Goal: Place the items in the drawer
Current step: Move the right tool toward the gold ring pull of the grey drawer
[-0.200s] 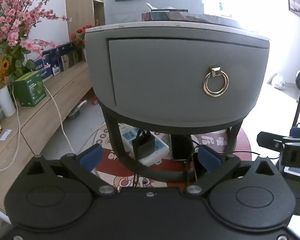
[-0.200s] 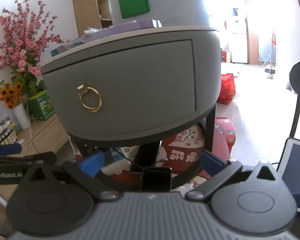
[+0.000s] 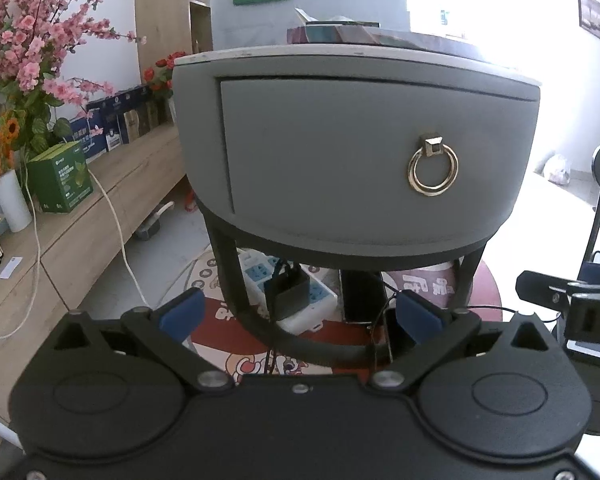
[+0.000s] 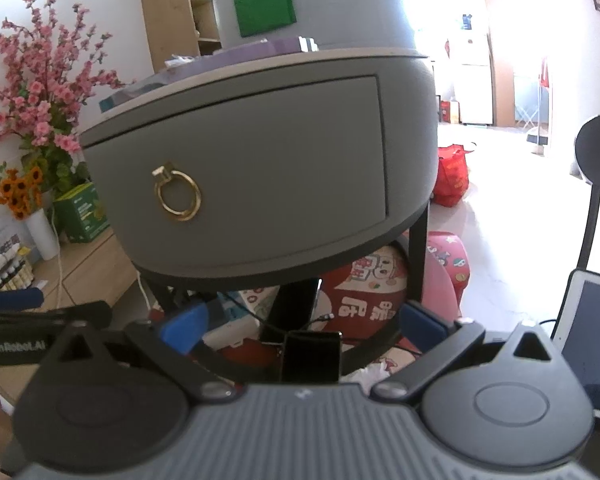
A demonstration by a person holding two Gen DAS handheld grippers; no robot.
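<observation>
Since a moment before, both views had barely shifted. The gray drawer [image 3: 340, 160] was shut, its brass ring pull [image 3: 433, 171] at three o'clock. The left gripper [image 3: 300, 314] and right gripper [image 4: 302, 326] were spread wide, empty; flat items [image 3: 340, 34] lay on top at twelve o'clock.

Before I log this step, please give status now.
Both hand-held grippers open, empty. Drawer shut, ring pull untouched. Nothing blocks the front.

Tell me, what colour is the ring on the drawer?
Shiny gold: the ring handle shows best in the right wrist view.
</observation>
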